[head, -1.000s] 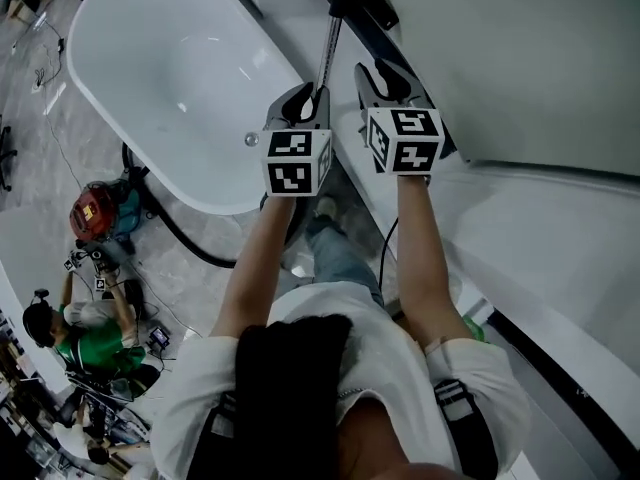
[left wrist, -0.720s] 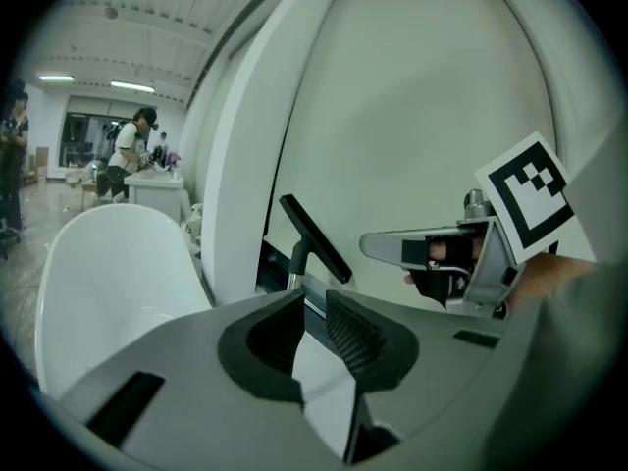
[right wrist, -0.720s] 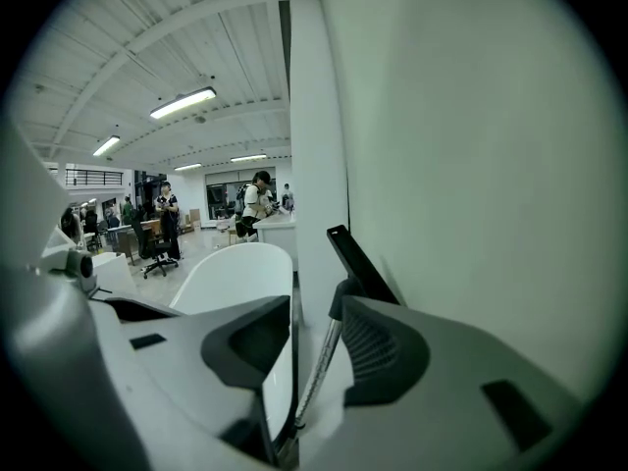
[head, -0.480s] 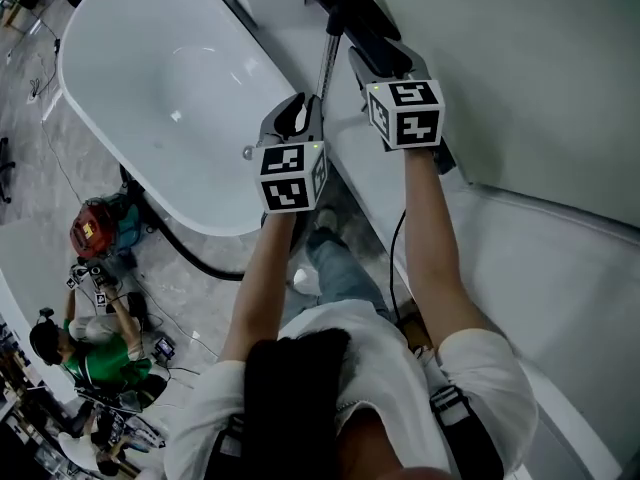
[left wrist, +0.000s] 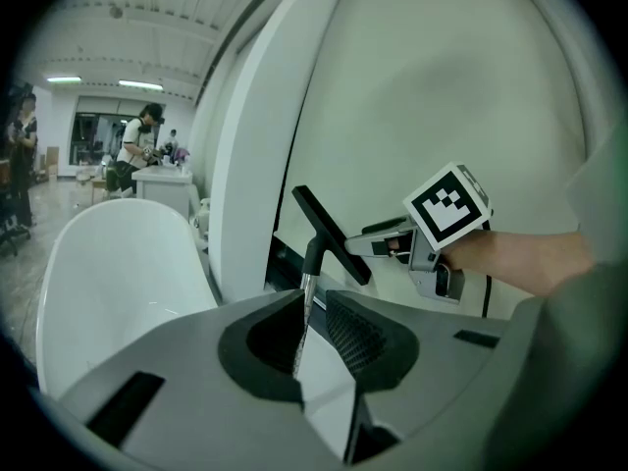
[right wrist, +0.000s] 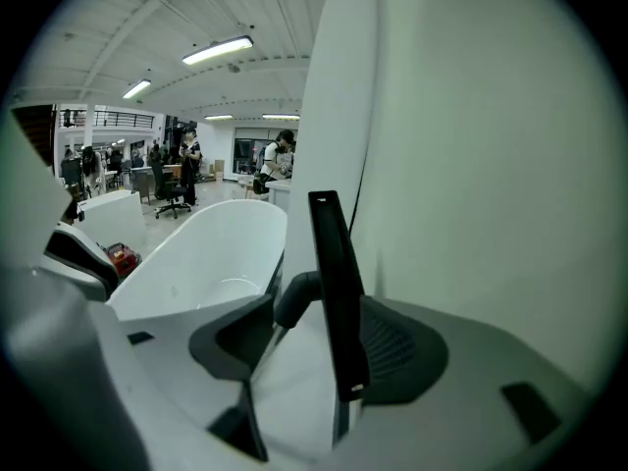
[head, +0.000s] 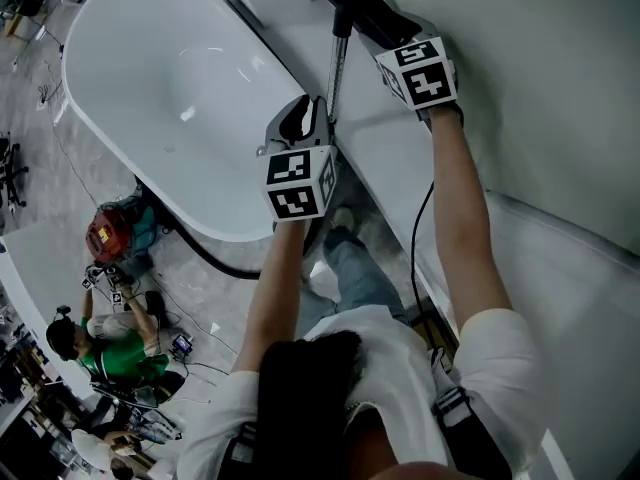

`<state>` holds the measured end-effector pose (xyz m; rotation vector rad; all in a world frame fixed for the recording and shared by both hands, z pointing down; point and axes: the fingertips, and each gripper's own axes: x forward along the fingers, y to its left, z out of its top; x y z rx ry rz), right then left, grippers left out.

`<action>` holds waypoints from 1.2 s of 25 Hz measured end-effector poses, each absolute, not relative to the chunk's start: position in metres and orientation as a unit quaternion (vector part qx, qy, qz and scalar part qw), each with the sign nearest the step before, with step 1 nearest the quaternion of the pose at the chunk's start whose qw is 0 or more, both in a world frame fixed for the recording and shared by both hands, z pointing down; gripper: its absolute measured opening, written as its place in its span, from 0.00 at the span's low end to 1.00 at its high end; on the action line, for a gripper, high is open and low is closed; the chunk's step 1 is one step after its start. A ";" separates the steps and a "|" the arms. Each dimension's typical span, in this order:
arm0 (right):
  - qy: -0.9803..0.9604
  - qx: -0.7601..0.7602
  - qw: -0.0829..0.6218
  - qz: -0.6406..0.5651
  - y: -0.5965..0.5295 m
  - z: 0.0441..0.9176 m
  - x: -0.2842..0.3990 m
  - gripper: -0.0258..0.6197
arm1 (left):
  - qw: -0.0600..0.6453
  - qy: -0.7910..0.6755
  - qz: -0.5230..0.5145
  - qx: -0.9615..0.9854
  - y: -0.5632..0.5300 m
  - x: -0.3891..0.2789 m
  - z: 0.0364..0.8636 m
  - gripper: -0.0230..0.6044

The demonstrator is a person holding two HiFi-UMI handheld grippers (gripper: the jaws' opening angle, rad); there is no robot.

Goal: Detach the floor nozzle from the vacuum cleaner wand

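Note:
The silver vacuum wand [head: 334, 68] runs up to the black floor nozzle [head: 362, 10], which lies against the white wall panel. My left gripper [head: 312, 116] is shut on the wand below the nozzle; in the left gripper view the wand [left wrist: 306, 307] sits between the pads. My right gripper [head: 388, 32] is at the nozzle and its jaws have just been opening. In the right gripper view the flat nozzle bar [right wrist: 334, 283] and its elbow neck [right wrist: 294, 300] stand between the wide jaws, close to the right pad, and I see no pad pressing on them.
A white bathtub [head: 170, 78] fills the left of the head view. Below it on the floor are the red vacuum body [head: 108, 236], its black hose [head: 205, 256] and a crouching person in green [head: 100, 353]. A curved white panel [head: 540, 98] rises on the right.
My right gripper has moved up and to the right along the nozzle and its jaws stand wider apart. The left gripper has kept hold of the wand and shifted slightly.

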<state>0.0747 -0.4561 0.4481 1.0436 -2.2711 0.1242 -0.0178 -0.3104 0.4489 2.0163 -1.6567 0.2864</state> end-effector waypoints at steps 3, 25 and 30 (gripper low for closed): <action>-0.855 0.400 0.327 0.049 -0.465 0.450 0.083 0.46 | 0.256 -0.605 0.113 0.746 -0.310 -0.015 0.454 0.12; -0.845 0.334 0.418 0.021 -0.517 0.508 0.082 0.46 | 0.260 -0.641 0.110 0.714 -0.347 -0.034 0.477 0.12; -0.845 0.337 0.416 0.021 -0.526 0.517 0.077 0.46 | 0.273 -0.637 0.109 0.713 -0.349 -0.031 0.488 0.12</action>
